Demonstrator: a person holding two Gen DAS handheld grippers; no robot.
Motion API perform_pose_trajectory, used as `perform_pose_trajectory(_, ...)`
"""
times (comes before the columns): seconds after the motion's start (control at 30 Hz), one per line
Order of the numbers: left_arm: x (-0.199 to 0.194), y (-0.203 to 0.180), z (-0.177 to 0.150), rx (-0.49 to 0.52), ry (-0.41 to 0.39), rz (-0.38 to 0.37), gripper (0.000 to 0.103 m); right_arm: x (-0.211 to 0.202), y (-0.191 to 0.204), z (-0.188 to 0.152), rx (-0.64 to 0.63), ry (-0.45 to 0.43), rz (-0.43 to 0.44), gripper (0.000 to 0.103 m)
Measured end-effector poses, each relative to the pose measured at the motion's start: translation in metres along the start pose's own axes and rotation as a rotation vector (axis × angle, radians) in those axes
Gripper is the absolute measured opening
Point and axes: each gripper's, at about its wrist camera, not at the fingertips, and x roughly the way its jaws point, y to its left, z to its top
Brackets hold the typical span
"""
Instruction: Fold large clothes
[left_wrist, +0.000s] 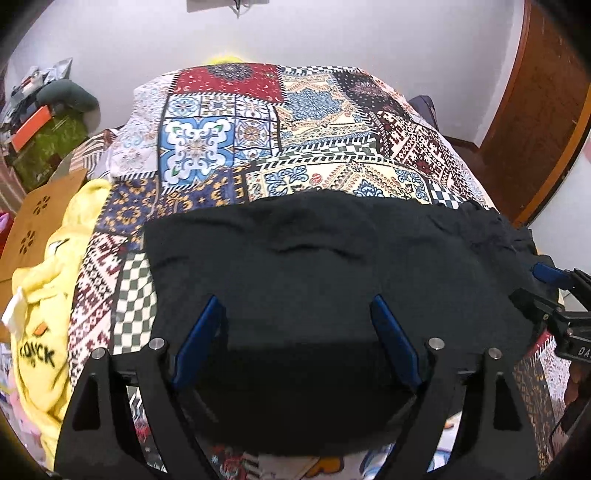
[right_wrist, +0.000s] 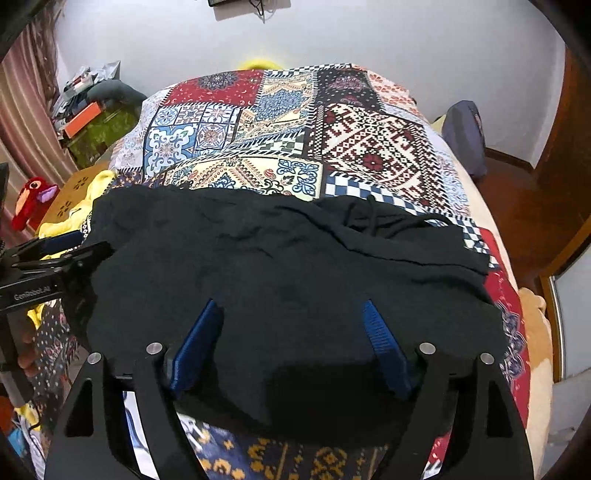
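A black garment (left_wrist: 314, 258) (right_wrist: 258, 266) lies folded across the near part of a patchwork bedspread (left_wrist: 229, 140) (right_wrist: 362, 147), its drawstring (right_wrist: 369, 218) loose at the far right. My left gripper (left_wrist: 295, 301) hovers over the garment's near edge, jaws wide and open, nothing pinched between the blue pads (left_wrist: 201, 339). Over the same edge further right, my right gripper (right_wrist: 290, 304) also stands open and empty. Each gripper appears at the side of the other's view: the right one (left_wrist: 550, 291) and the left one (right_wrist: 66, 251).
A yellow printed garment (left_wrist: 44, 314) is heaped at the bed's left edge beside a cardboard box (left_wrist: 40, 221). A red plush toy (right_wrist: 31, 201) and cluttered shelves (left_wrist: 40, 122) stand at left. A wooden door (left_wrist: 546, 110) and a dark bag (right_wrist: 465, 129) are at right.
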Motion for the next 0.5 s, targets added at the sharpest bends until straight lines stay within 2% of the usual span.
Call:
perform_pose_trajectory(0.17, -0.018, 0.019, -0.020, -0.066, -0.012, -0.018, 0.088, -0.015, -0.008, -0.011, 0.012, -0.007, 0.000, 0.084)
perform_pose_trajectory(0.37, -0.027, 0.049, -0.051, -0.115, 0.035, 0.069, 0.088, -0.023, -0.015, -0.022, 0.022, 0.027, -0.054, 0.084)
perform_pose_trajectory(0.5, -0.038, 0.079, -0.069, -0.220, 0.054, 0.058, 0.088, -0.028, -0.014, -0.029, 0.000, 0.044, -0.101, 0.084)
